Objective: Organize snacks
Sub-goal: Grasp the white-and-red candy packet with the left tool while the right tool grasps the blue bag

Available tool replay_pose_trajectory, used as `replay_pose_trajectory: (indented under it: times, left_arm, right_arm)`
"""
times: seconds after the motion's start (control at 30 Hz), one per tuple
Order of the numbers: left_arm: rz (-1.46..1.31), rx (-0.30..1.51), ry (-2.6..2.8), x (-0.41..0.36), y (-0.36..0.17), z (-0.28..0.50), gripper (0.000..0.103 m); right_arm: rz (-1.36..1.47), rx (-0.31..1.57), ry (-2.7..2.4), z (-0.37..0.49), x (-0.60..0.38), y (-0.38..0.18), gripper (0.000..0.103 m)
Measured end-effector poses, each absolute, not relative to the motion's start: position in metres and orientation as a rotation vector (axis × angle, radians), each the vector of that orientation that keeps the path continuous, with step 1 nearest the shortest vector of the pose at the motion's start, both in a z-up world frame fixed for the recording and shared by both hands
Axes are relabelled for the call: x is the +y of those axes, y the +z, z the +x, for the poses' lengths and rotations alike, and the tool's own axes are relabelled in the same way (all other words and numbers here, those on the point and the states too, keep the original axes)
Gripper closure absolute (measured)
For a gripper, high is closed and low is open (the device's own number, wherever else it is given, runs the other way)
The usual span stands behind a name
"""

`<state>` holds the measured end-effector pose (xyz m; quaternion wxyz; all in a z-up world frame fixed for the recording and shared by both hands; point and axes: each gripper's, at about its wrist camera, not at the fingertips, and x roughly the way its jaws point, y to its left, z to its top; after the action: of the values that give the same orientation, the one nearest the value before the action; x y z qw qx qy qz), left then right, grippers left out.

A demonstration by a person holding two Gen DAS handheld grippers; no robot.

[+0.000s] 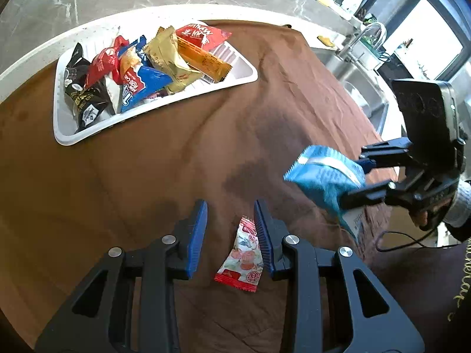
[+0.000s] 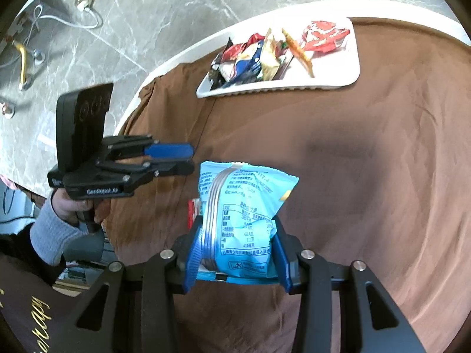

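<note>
On the far left of the left wrist view sits the white tray (image 1: 247,72), at the back edge of the brown cloth (image 1: 182,153), and it is already full w/ snack packets: black, red, blue, gold, orange ones lying over each other. I judge it is the collecting place, so each loose snack should end there.

In the middle, the left gripper (image 1: 231,235) points down at the cloth. Its blue pads stand apart w/ nothing pressed between them, so it holds nothing. The small red-and-white candy packet (image 1: 243,254) lies flat on the cloth below, just beside the right pad; if they touch, I cannot tell. It looks not yet picked.

To the right, the right gripper (image 2: 235,257) is clamped on the light blue snack bag (image 2: 244,214), both pads pressing the lower part, approx. at the sides. The bag stands up above the cloth, well apart from the tray. This grip low on the bag probably keeps the top free, so it can go into the tray top first.
</note>
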<state>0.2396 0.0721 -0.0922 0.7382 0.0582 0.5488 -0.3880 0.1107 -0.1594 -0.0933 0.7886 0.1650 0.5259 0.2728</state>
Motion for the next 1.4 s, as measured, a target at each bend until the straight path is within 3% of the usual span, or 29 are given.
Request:
replay_pose_trajectory:
  times: [0.3,0.5,0.97,1.1,1.2,1.4]
  left_arm:
    - [0.37,1.259,-0.893,0.04,-0.126,0.203,0.072]
    - [0.427,1.26,-0.894,0.032,-0.136,0.198,0.053]
    - [0.668,1.171,-0.914,0.008,-0.146,0.177,0.049]
    - [0.638,1.18,-0.898,0.006,-0.146,0.178,0.05]
    - [0.617,1.167,-0.877,0.007,-0.144,0.181,0.07]
    - [0.571,1.182,-0.879,0.01,-0.142,0.188,0.072]
  right_arm:
    - [0.338,1.146,0.585,0.118,-0.154,-0.099,0.057]
    - [0.307,1.163,0.581,0.114,-0.151,-0.107,0.057]
    - [0.291,1.179,0.574,0.112,-0.146,-0.117,0.057]
    - [0.269,1.188,0.562,0.112,-0.143,-0.121,0.057]
    - [0.264,1.205,0.553,0.112,-0.14,-0.127,0.057]
    - [0.269,1.211,0.552,0.111,-0.138,-0.132,0.057]
